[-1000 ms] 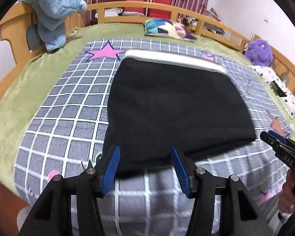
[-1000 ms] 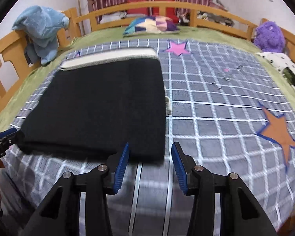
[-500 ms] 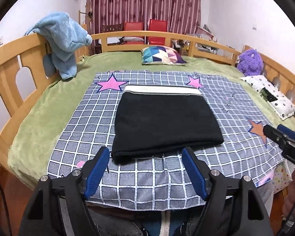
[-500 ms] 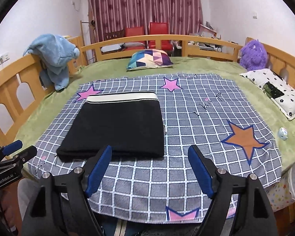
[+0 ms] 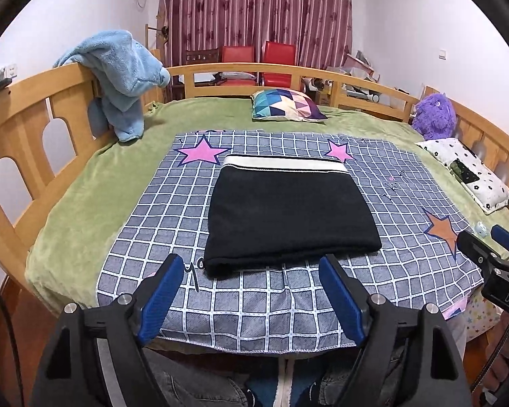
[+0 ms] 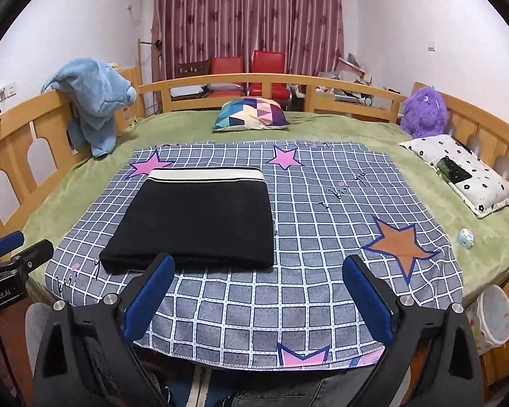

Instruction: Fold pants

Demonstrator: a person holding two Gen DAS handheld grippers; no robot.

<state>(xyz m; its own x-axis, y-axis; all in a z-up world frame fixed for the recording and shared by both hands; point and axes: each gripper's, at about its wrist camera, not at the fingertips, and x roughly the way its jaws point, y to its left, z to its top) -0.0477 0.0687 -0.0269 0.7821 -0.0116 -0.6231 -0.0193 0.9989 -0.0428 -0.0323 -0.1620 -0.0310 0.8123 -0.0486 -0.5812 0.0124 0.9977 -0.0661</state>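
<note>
**Folded pants lay ahead of both claws, nearer the left**

The black pants [image 5: 288, 217] lay as a flat folded rectangle on the checked blanket [image 5: 152, 224], with the pale waistband [image 5: 283, 163] at the far edge and the folded near edge facing the claws. The stack ran a little longer from near edge to waistband than from side to side. From the left gripper [image 5: 251, 291] the pants sat straight ahead and below, their near edge just beyond the fingertips but not touching them. From the right gripper [image 6: 258, 291] they lay ahead and off to the left, so only the left blue finger [image 6: 149, 296] lined up with the near right corner. The left hand was judged the nearer one for any further fold or tidying.

Both claws were released: their jaws had just been opening and stood wide, with nothing between them. The fold looked complete or close to it.
</note>
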